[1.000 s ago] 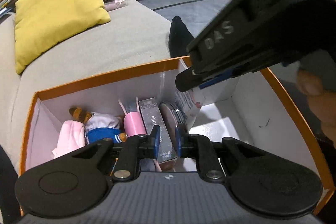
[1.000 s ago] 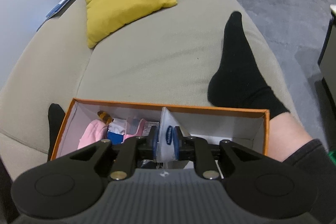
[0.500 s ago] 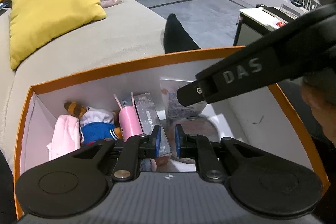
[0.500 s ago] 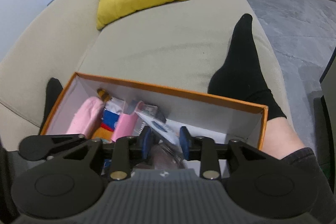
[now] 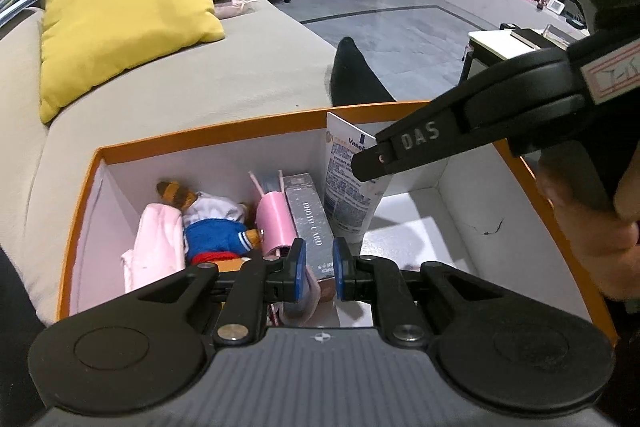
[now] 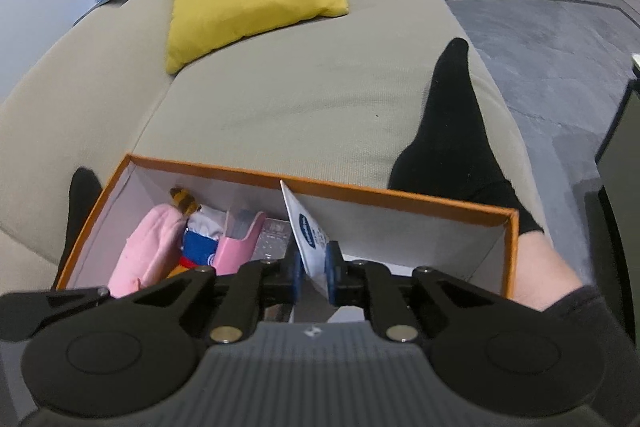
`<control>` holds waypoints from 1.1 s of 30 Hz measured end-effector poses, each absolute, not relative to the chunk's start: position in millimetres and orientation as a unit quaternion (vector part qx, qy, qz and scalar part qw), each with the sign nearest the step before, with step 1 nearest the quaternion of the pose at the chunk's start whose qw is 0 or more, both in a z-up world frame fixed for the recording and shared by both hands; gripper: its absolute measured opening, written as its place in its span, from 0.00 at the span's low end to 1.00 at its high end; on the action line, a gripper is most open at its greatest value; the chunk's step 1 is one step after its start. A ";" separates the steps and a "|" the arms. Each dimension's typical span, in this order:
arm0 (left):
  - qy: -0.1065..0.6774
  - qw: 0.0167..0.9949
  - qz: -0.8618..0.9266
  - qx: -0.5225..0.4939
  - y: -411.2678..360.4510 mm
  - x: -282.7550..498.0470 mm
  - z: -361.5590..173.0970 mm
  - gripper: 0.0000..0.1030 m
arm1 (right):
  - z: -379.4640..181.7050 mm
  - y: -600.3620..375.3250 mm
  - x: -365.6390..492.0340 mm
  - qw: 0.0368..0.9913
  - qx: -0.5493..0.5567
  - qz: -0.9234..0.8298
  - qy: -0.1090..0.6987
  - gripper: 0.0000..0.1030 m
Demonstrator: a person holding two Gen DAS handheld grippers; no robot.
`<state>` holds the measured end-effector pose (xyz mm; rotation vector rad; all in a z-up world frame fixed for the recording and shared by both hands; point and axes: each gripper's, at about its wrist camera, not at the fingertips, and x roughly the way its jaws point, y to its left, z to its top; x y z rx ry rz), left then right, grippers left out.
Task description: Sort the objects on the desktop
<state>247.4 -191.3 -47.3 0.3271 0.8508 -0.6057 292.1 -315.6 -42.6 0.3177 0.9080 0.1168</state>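
Tube [image 6: 310,243] in right claw [image 6: 311,273], upright.

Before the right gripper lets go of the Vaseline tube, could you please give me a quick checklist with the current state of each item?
1. Right gripper clamped on Vaseline tube: ok.
2. Tube over the orange box, inside its walls: ok.
3. Tube upright beside the photo card box: ok, slightly tilted.
4. Tube's lower end resting on the box floor: cannot tell.
5. Left gripper holding nothing: cannot tell.
6. Plush doll away from the tube: ok.
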 end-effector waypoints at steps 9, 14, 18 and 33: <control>0.401 0.857 -0.286 0.151 -180.4 242.4 -41.6 0.15 | -46.5 -317.6 292.7 0.860 0.242 0.047 0.447 0.19; 0.397 0.859 -0.290 0.142 -171.4 239.0 -35.9 0.15 | -44.9 -324.3 292.1 0.854 0.236 0.055 0.461 0.21; 0.387 0.864 -0.292 0.137 -164.2 232.9 -29.1 0.15 | -35.4 -324.1 285.6 0.862 0.182 0.079 0.467 0.31; 0.366 0.876 -0.298 0.101 -130.5 204.1 -15.5 0.15 | -74.0 -257.0 270.9 0.743 -0.242 0.175 0.599 0.70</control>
